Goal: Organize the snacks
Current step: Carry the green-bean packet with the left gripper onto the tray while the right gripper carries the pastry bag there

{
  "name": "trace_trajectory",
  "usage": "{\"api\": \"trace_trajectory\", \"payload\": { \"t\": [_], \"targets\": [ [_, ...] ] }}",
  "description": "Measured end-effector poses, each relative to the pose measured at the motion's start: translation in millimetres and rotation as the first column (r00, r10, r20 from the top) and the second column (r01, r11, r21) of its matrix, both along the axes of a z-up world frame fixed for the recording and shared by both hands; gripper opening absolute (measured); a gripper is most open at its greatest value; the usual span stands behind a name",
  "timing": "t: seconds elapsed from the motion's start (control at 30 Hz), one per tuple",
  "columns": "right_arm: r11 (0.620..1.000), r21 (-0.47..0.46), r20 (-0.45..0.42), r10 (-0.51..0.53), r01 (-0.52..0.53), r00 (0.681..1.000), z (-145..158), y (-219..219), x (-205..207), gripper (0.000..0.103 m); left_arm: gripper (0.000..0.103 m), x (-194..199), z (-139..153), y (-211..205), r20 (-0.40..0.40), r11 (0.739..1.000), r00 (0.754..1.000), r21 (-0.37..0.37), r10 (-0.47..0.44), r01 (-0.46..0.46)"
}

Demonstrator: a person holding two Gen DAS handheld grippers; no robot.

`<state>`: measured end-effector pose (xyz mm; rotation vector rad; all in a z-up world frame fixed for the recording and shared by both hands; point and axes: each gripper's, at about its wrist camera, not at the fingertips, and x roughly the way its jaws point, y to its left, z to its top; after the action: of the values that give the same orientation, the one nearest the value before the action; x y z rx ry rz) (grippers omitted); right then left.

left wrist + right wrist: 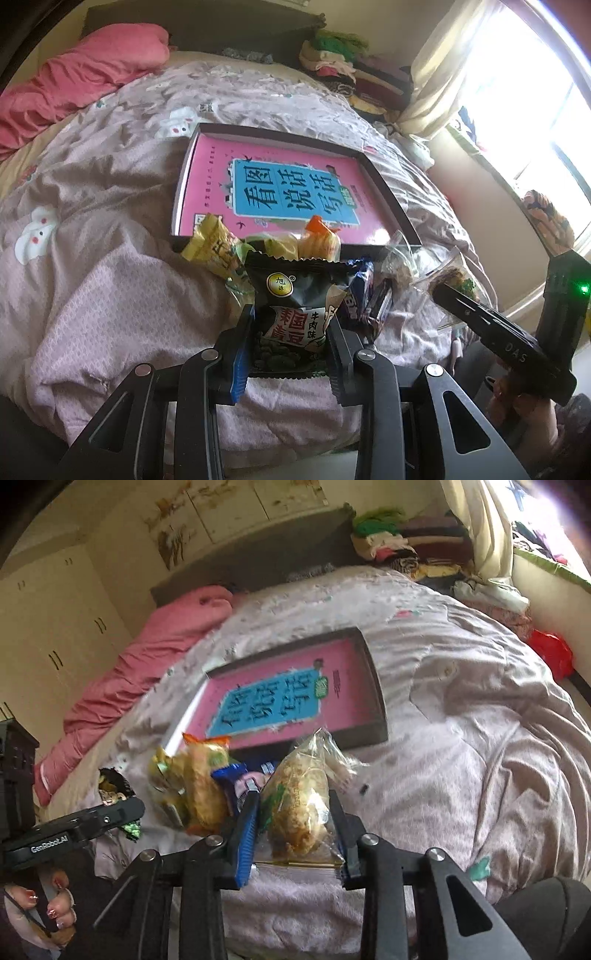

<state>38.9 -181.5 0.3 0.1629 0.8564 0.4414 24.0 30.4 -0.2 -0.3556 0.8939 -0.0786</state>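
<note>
Left gripper point(290, 334), which I hold over the bed, pinches a black snack packet point(295, 306) between its pads, the packet lifted above the lilac quilt point(110, 258). Right gripper point(293, 825), in my other hand, clamps a clear-wrapped pastry point(299, 805); no earlier view accompanies it. Between and behind the two lie the remaining snacks: a yellow packet point(208, 247), an orange-topped packet point(319, 240) and blue wrappers point(364, 291), all heaped just before the dark-rimmed tray point(388, 192), whose floor carries a pink book point(280, 184).
</note>
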Motion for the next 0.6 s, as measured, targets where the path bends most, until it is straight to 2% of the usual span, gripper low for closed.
{"api": "trace_trajectory", "payload": {
  "t": [0.27, 0.6],
  "targets": [
    [0.998, 0.065, 0.023, -0.029, 0.027, 0.999, 4, -7, 19, 0.035, 0.035, 11, 9, 13, 0.034, 0.999, 0.999, 0.011, 0.037, -0.038],
    [0.996, 0.075, 0.084, -0.046, 0.039, 0.995, 9, -7, 50, 0.035, 0.035, 40, 13, 33, 0.061, 0.994, 0.993, 0.032, 0.098, -0.1]
  ]
}}
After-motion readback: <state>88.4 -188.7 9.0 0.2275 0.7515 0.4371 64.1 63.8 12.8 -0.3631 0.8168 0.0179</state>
